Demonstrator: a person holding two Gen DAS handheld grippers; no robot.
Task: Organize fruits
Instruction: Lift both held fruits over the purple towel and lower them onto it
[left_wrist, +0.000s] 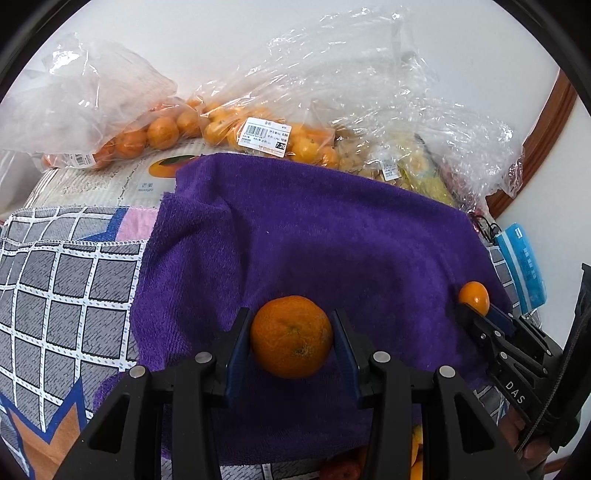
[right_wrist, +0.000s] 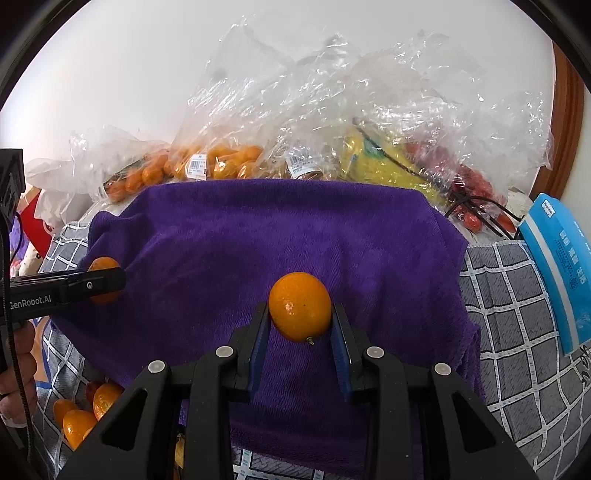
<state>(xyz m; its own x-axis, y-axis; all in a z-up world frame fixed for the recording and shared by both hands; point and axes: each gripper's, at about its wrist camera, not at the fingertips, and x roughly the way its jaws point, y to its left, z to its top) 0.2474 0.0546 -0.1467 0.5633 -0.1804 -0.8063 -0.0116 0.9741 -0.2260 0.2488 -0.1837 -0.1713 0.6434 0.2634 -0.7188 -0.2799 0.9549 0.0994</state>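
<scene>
Tangerine (left_wrist: 291, 336) in left gripper (left_wrist: 291, 341), kumquat (right_wrist: 300, 306) in right gripper (right_wrist: 300, 325)

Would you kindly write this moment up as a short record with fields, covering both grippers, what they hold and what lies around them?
left gripper: shut on a mandarin, rough-skinned
right gripper: shut on a small orange fruit, smooth-skinned
surface below: purple towel over a checked cloth
behind the towel: clear bags of orange fruit
far right: blue packet
</scene>
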